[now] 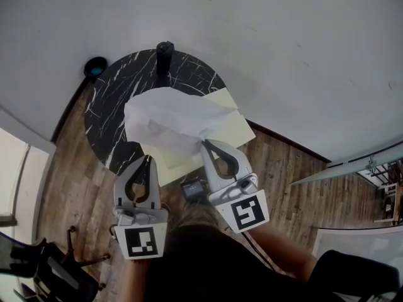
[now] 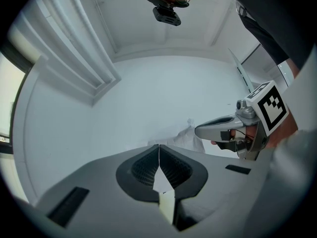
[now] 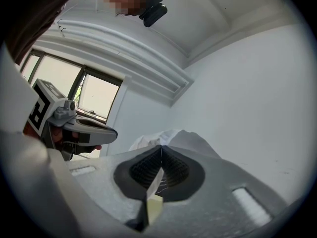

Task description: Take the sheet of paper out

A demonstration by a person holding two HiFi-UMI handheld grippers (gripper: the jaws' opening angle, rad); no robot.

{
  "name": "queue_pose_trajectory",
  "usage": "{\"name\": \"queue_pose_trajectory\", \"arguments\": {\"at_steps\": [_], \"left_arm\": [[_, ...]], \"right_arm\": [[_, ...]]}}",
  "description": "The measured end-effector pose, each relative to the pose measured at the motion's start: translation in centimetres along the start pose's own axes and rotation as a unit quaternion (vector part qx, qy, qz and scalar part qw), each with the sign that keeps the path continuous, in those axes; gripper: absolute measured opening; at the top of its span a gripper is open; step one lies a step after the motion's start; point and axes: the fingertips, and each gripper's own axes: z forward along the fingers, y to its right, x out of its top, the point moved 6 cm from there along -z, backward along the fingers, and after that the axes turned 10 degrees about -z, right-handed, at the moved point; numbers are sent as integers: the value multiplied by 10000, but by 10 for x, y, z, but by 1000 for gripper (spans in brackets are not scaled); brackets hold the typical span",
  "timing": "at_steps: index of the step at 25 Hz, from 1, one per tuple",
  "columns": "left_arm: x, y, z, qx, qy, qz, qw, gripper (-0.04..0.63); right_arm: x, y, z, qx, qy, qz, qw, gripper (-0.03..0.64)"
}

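A crumpled white sheet of paper (image 1: 170, 118) lies spread over a pale yellow folder (image 1: 238, 129) on the round black marble table (image 1: 116, 90). My right gripper (image 1: 204, 142) is shut on the sheet's near corner; in the right gripper view the paper (image 3: 193, 140) bulges up beyond the closed jaws (image 3: 161, 147). My left gripper (image 1: 150, 158) is shut on the folder's near edge, and a thin pale strip shows between its jaws (image 2: 159, 146). In the left gripper view, the right gripper (image 2: 203, 131) sits to the right with the paper (image 2: 190, 138) beside it.
A black cylinder (image 1: 165, 52) stands at the table's far edge. A dark round object (image 1: 96, 67) sits on the floor by the wall. A small dark device (image 1: 194, 189) lies just below the table's near edge. Wooden floor surrounds the table, and a white wall is behind it.
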Motion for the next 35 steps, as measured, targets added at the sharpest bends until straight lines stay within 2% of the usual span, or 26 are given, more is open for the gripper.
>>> {"name": "queue_pose_trajectory", "arguments": {"at_steps": [24, 30, 35], "left_arm": [[-2, -6, -2, -61, 90, -31, 9999, 5], [-5, -8, 0, -7, -25, -181, 9998, 5], [-4, -6, 2, -23, -16, -124, 9999, 5]], "right_arm": [[-5, -3, -15, -153, -76, -38, 9998, -3], [-8, -4, -18, -221, -144, -27, 9996, -3], [-9, -4, -19, -208, -158, -35, 9997, -3]]}}
